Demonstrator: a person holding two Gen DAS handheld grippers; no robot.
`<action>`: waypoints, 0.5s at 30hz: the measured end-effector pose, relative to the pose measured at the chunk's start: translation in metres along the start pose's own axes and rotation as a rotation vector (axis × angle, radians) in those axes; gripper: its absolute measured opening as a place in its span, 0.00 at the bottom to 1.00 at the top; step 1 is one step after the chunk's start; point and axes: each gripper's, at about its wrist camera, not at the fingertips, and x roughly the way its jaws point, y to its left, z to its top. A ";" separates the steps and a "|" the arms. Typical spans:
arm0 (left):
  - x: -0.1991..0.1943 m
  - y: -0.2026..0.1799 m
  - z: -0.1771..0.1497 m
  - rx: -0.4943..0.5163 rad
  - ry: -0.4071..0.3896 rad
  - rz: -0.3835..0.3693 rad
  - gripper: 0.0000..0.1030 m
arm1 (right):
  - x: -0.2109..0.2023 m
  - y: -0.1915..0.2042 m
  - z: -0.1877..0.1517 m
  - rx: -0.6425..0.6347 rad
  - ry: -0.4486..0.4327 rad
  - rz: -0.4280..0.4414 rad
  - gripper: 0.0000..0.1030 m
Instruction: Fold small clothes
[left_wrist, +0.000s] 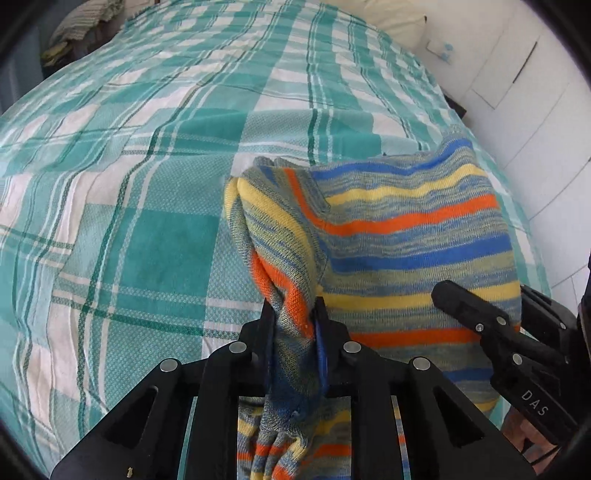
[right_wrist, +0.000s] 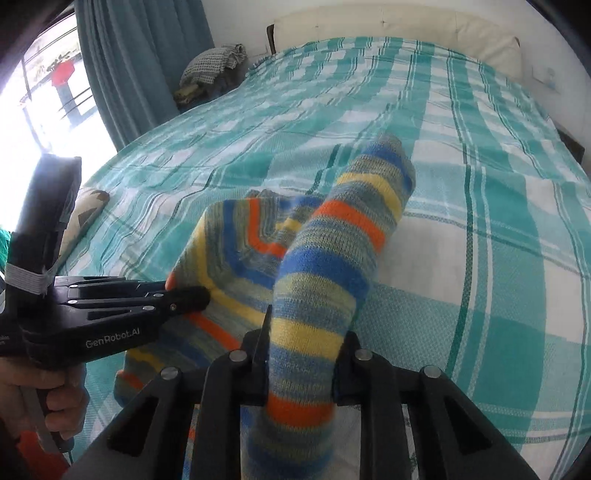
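Note:
A small striped knit garment (left_wrist: 406, 236) in blue, yellow, orange and grey lies partly on the bed and is lifted at its near edge. My left gripper (left_wrist: 293, 314) is shut on a bunched fold of it. My right gripper (right_wrist: 304, 332) is shut on another part of the striped garment (right_wrist: 332, 236), which rises between its fingers. The right gripper also shows in the left wrist view (left_wrist: 480, 317) at the right, and the left gripper shows in the right wrist view (right_wrist: 184, 297) at the left, pinching the garment's edge.
The bed carries a teal and white plaid cover (left_wrist: 147, 184). A pile of folded cloth (right_wrist: 214, 66) sits beyond the far left corner beside a teal curtain (right_wrist: 136, 66) and a bright window. A white wall (left_wrist: 535, 110) runs along the right. A patterned cushion (right_wrist: 85, 210) lies at the left edge.

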 end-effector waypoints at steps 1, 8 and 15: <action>-0.011 -0.006 0.001 0.013 -0.018 -0.016 0.17 | -0.012 0.001 0.003 0.002 -0.019 0.008 0.21; -0.011 -0.036 0.003 0.067 -0.036 0.122 0.49 | -0.036 -0.034 -0.002 0.091 0.008 -0.067 0.47; -0.069 -0.046 -0.082 0.148 -0.125 0.249 0.86 | -0.106 -0.064 -0.068 0.066 0.056 -0.208 0.79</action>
